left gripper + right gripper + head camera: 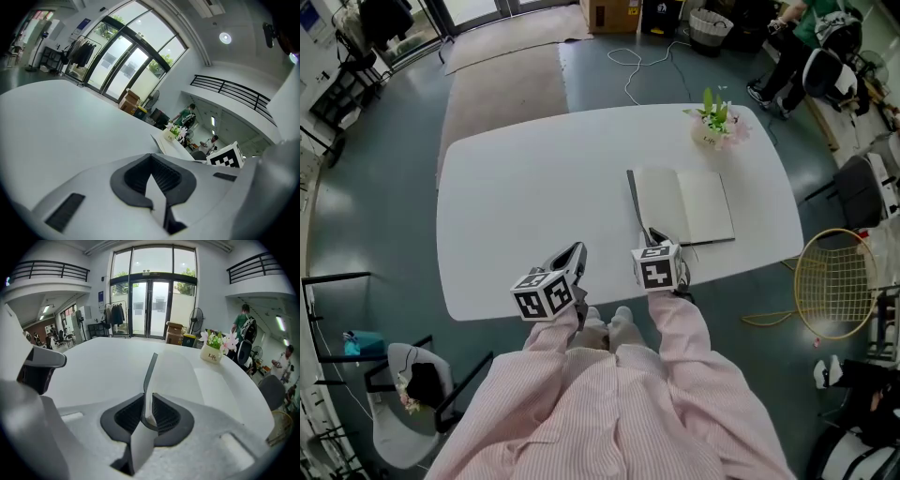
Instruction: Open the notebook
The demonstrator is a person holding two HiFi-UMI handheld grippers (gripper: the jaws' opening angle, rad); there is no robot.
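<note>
A notebook (pixel 689 206) lies on the white table (pixel 516 206), right of centre, with its white pages showing. Its dark cover (pixel 634 202) stands up on edge along the left side. My right gripper (pixel 656 236) is at the notebook's near left corner, shut on that raised cover (pixel 151 369); the cover and a curled white leaf (pixel 173 373) run between the pads. My left gripper (pixel 577 251) hovers over bare table to the left of the right one, shut with nothing in it (pixel 151 157). The notebook (pixel 165 144) shows off to its right.
A small white pot of flowers (pixel 712 127) stands at the table's far right, beyond the notebook. A badminton racket (pixel 834 281) leans off the table's right side. A chair (pixel 412 394) stands at the near left. People are in the far right corner.
</note>
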